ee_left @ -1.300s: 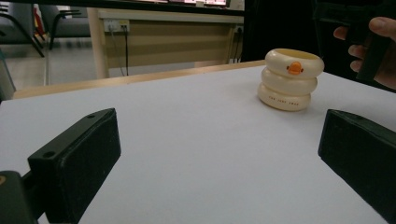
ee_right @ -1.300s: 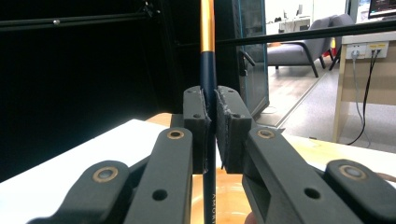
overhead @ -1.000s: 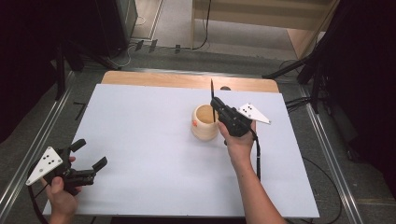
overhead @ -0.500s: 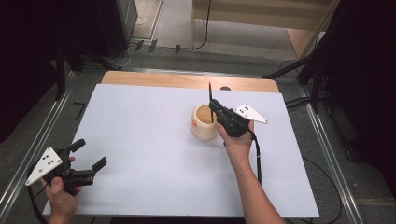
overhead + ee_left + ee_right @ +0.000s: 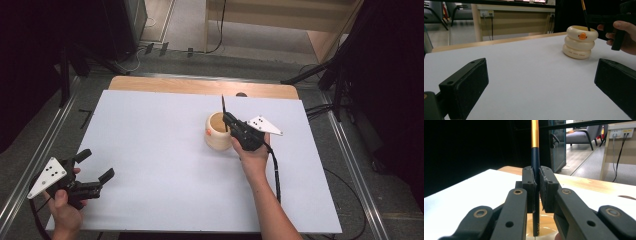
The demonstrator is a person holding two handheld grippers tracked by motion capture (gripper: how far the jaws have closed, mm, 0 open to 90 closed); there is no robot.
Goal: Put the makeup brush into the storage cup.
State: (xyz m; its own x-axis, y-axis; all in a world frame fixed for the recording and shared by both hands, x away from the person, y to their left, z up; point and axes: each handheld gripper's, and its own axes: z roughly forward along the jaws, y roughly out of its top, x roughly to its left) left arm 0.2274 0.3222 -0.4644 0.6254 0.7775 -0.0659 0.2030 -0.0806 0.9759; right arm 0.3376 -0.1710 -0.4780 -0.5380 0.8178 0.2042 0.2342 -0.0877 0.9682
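White table (image 5: 150, 150); pen (image 5: 535, 157) between right gripper (image 5: 536, 187) jaws, over cup (image 5: 218, 131).

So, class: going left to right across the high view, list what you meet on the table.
Left claw, open → cream ringed pot → pen standing in it → right claw, shut on the pen.

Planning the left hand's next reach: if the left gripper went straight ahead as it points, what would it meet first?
Probably bare table; the cream holder stands right of its line, though depth is unclear.

Left gripper (image 5: 95, 165) jaws spread, right gripper (image 5: 228, 117) clamped
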